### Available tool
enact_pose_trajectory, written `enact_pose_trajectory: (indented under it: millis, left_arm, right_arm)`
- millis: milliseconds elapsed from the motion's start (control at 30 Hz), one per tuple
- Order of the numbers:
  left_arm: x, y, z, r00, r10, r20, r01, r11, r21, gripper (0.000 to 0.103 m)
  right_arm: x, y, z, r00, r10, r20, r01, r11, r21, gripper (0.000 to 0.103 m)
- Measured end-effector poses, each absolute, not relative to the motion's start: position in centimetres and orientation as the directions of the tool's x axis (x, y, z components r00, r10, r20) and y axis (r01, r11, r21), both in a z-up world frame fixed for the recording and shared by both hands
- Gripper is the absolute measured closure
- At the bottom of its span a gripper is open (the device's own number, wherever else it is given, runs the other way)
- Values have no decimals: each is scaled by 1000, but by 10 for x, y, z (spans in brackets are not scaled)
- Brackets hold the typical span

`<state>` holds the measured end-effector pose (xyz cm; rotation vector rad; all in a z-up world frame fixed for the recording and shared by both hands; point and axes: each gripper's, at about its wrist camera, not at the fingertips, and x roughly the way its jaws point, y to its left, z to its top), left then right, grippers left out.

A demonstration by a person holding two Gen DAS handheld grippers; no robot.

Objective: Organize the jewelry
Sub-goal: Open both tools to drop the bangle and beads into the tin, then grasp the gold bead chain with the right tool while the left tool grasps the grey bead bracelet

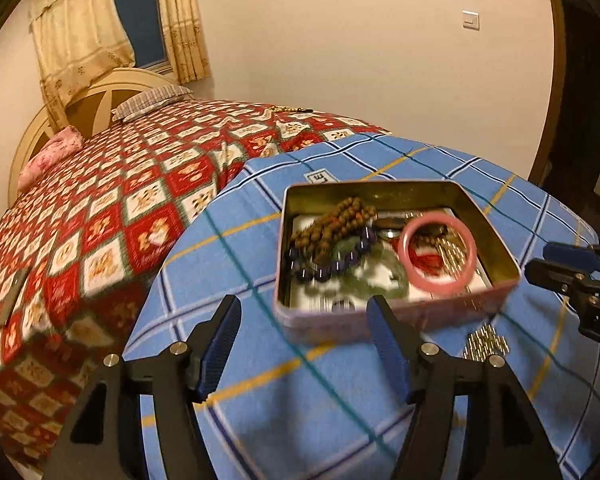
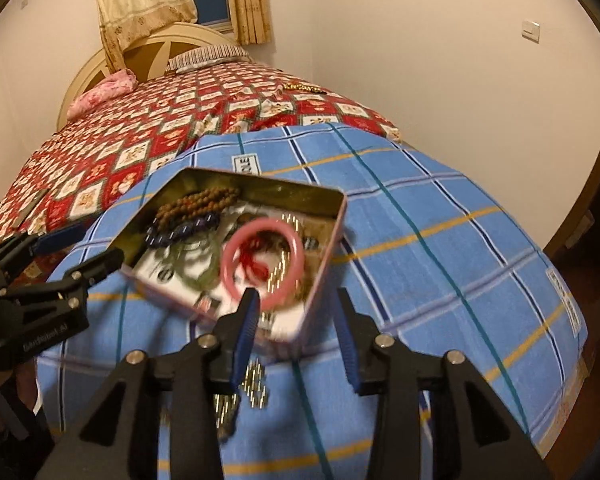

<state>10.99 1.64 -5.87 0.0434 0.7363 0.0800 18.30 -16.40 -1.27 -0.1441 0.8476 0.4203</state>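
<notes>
A pink tin (image 1: 388, 322) with a gold inside stands lidless on a blue checked cloth (image 1: 260, 420). It holds a brown bead strand (image 1: 340, 220), a dark purple bead bracelet (image 1: 332, 266), green beads (image 1: 380, 276), a pink bangle (image 1: 440, 254) and red cord. A gold tube-bead piece (image 1: 486, 346) lies on the cloth just outside the tin's near wall. My left gripper (image 1: 302, 308) is open at the tin's near left side, with nothing held. My right gripper (image 2: 297, 300) is open over the tin's (image 2: 320, 280) near corner, its pads clear of the wall; the bangle (image 2: 262, 258) is beyond them.
The cloth covers the foot of a bed with a red patchwork quilt (image 1: 112, 208), pillows (image 1: 152, 100) and a round headboard. A gold chain (image 1: 288, 109) lies on the far quilt and a grey flat object (image 1: 14, 294) at the left. A dark door frame (image 1: 560, 80) stands at the right.
</notes>
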Motion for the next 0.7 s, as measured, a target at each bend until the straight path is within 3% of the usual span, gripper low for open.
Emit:
enact_pose_trajectory:
  millis: [567,700]
  left_arm:
    - [92,-29,-102,666,63,-743,26,994,108,37]
    - [91,-35,-101,665,45,-746,42,994,98,37]
  right_arm:
    - [151,-139,-60,479,329,-813,-474,877,76,62]
    - [149,-147,-60,479,339,-810,-451,886,105,69]
